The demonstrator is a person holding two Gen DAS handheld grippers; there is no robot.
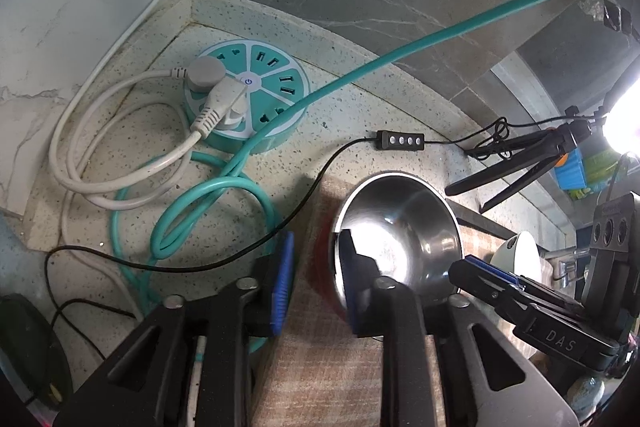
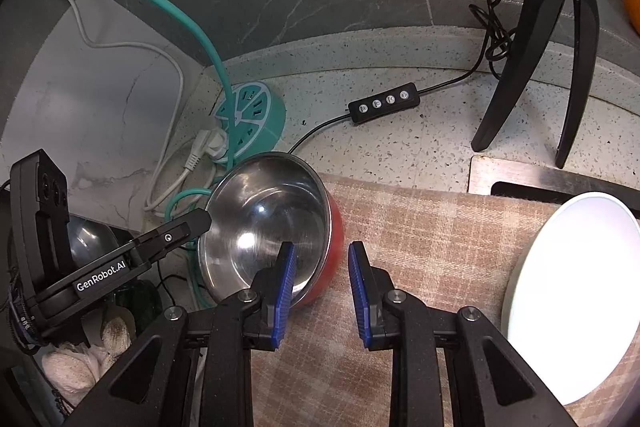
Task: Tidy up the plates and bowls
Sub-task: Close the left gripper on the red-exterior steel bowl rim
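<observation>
Bowl (image 2: 268, 227), steel inside and red outside, sits on the near-left corner of a checked cloth (image 2: 420, 227) spread over the speckled table (image 2: 400, 143). It is the one metal bowl in view; one white plate (image 2: 576, 291) lies on the same cloth, well apart from the bowl on its right.

The left gripper (image 1: 316, 283) straddles the bowl's left wall: one blue-padded finger stands outside the rim, the other inside the basin. Its jaws are narrow, but whether the pads press on the wall I cannot tell. From the right wrist view its side reads "GenRobot.AI".

The right gripper (image 2: 322, 291) is at the bowl's right edge. Its left finger overlaps the rim while its right finger stands over bare cloth beside the bowl; the jaws stand apart with nothing clamped. In the left wrist view its body shows the letters "DAS".

Behind the bowl, near the wall corner, sits one round teal power strip (image 1: 250, 95) with two plugs in it, a teal cable (image 1: 360, 67) and white cords (image 1: 120, 147) looping beside it. A black remote (image 2: 384, 102) with four buttons lies behind the bowl, to its right. Farther right stand black tripod legs (image 2: 516, 67).
</observation>
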